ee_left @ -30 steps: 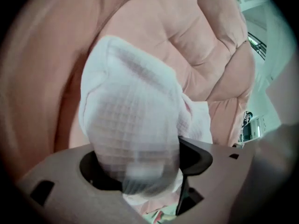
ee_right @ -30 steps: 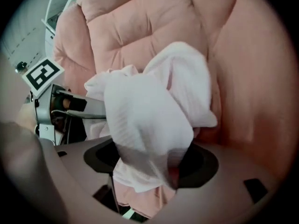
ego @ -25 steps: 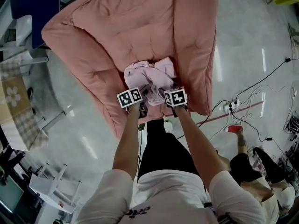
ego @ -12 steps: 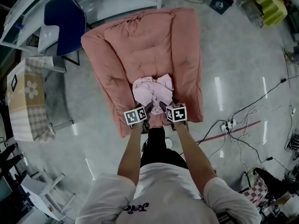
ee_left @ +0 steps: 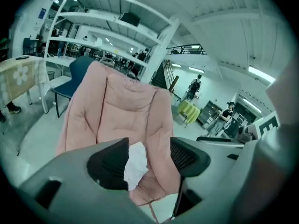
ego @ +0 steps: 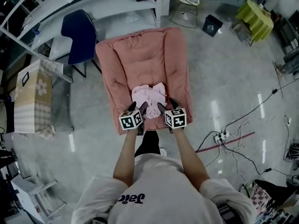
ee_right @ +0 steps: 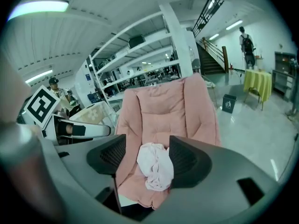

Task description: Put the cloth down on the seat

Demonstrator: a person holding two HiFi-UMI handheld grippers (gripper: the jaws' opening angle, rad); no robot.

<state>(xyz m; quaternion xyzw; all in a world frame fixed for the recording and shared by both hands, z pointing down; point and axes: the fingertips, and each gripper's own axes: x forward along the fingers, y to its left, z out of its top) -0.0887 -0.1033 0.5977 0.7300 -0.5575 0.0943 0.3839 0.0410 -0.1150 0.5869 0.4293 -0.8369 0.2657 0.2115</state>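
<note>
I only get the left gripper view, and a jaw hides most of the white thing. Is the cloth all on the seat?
Observer: Yes. The head view shows the whole cloth bunched on the seat.
Operator: Is the other gripper holding something?
Observer: No. The right gripper has its jaws apart; they have just been closing a little, and they grip nothing.
Operator: Anything on the floor to trip on?
Observer: A power strip lies on the floor, right of the seat.
</note>
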